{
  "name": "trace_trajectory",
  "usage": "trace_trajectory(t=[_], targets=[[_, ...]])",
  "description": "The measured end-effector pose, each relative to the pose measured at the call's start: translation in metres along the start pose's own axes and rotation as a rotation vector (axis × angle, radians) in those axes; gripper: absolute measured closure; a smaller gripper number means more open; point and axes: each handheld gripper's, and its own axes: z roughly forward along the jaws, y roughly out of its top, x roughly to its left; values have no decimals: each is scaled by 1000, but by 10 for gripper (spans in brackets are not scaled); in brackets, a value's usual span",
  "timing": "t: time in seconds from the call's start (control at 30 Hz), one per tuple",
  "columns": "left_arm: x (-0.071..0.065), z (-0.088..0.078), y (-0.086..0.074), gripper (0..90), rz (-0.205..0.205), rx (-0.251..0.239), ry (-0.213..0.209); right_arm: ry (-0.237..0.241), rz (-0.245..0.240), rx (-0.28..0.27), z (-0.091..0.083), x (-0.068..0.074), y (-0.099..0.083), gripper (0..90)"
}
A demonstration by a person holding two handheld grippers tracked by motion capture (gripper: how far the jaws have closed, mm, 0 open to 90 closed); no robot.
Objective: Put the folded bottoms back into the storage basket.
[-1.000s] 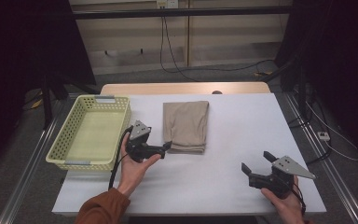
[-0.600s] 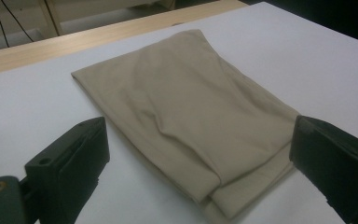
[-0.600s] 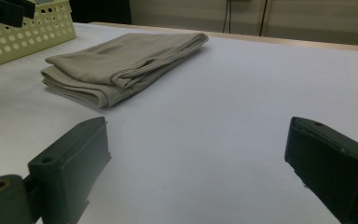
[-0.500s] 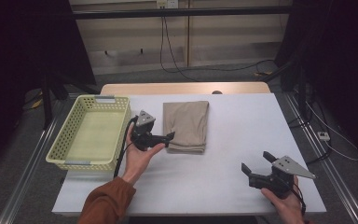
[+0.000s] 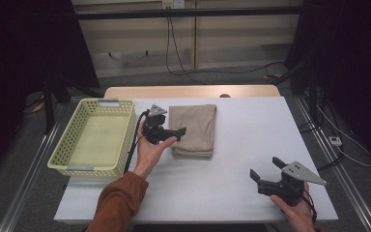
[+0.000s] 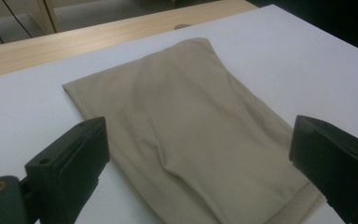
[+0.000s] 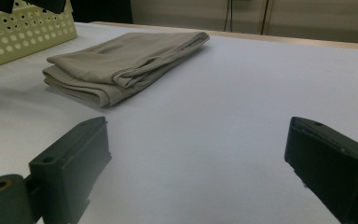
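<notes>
A folded beige cloth [image 5: 194, 129] lies flat on the white table [image 5: 251, 135], just right of a pale yellow basket [image 5: 94, 137]. My left gripper [image 5: 178, 130] is open and hovers over the cloth's left edge; in the left gripper view the cloth [image 6: 191, 126] spreads between the wide-apart jaws. My right gripper [image 5: 264, 172] is open near the table's front right, well apart from the cloth. The right gripper view shows the cloth [image 7: 121, 65] far off to the left beyond its jaws, with bare table between them.
The basket is empty and stands at the table's left side; its wall [image 7: 23, 32] is at the upper left of the right gripper view. A wooden strip [image 5: 193, 91] runs along the table's far edge. Cables hang behind the table.
My left gripper has moved up and to the right, from beside the basket to over the cloth's left edge. The right gripper has stayed put.
</notes>
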Motion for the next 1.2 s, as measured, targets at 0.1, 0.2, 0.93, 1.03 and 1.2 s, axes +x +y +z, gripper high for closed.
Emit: trace_trajectory(t=[0.1,0.2,0.93,1.03,1.2], targets=[[4,9,1,53,-21,13,2,3,1,1,-1,0,0,62],[8,16,3,57,-28,32,11,2,2,0,-1,-1,0,62],[34,55,1,158,-72,115,79,2,4,4,0,-1,0,62],[35,58,1,187,-85,105,90,3,0,4,0,0,0,62],[42,64,-1,255,-99,128,102,1,2,3,0,0,0,62]])
